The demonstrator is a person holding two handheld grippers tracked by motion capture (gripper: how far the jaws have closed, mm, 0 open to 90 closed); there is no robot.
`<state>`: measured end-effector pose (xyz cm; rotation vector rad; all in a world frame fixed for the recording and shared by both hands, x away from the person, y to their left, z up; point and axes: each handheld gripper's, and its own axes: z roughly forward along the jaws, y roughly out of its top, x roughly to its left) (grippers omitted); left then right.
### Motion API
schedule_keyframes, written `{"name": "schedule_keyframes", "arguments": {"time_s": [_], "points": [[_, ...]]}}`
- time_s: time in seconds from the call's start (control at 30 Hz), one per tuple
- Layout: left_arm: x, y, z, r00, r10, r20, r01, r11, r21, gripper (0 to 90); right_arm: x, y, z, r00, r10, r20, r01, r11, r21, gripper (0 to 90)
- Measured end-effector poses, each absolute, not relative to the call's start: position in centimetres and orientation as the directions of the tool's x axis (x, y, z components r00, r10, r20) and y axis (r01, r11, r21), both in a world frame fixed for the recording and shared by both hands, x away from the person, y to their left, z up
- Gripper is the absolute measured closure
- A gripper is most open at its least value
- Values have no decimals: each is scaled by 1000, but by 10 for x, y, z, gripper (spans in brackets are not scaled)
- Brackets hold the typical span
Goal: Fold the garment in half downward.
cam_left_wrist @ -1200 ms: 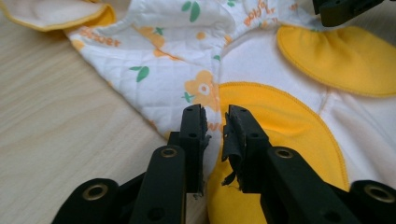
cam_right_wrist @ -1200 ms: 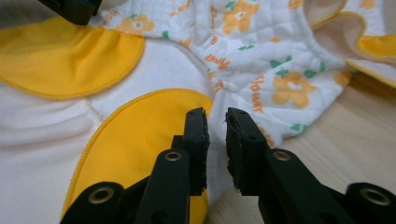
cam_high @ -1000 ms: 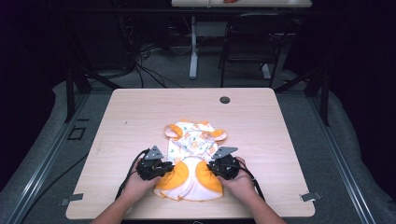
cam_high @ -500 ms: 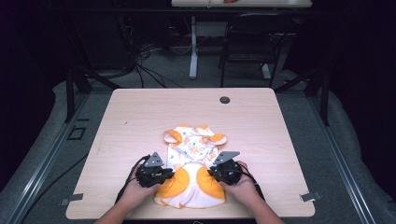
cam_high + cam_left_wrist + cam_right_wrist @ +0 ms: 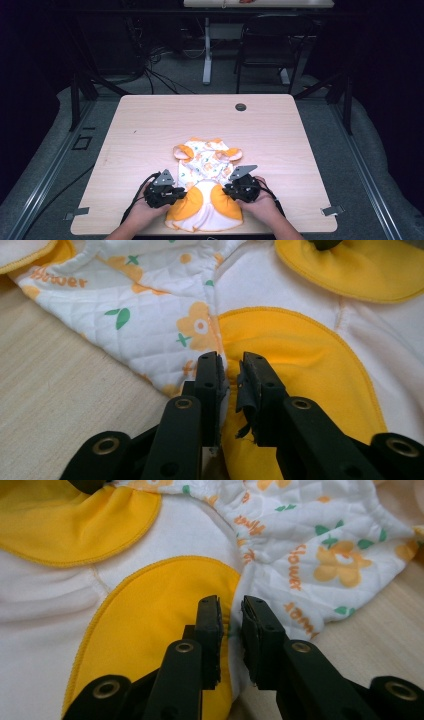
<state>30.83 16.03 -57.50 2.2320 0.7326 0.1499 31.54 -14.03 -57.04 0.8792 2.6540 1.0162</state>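
Small garment (image 5: 205, 192) spread flat on the near middle of the table (image 5: 150, 130), white with yellow patches and a flower-print upper part lying toward the far side. Left gripper (image 5: 172, 192) at the garment's left edge, held in the left hand (image 5: 145, 210); right gripper (image 5: 231, 190) at its right edge, held in the right hand (image 5: 262, 205). In the left gripper view, left gripper (image 5: 231, 371) jaws narrow with a slim gap, just been opening, the fabric edge where print meets yellow patch lying between them, pads no longer pinching it. In the right gripper view, right gripper (image 5: 231, 611) jaws likewise narrow, just been opening, with the seam between yellow patch and print between them, not pressed. Garment (image 5: 300, 355) resting on the wood, sleeves toward the far side. Small dark disc (image 5: 241, 107) near the far edge, well apart from the garment.
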Motion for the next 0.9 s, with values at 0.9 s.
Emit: {"name": "schedule_keyframes", "arguments": {"time_s": [0.9], "points": [[406, 141, -514, 781, 612, -127, 478, -453, 753, 771, 401, -136, -515, -745, 662, 82, 513, 490, 705, 804]]}}
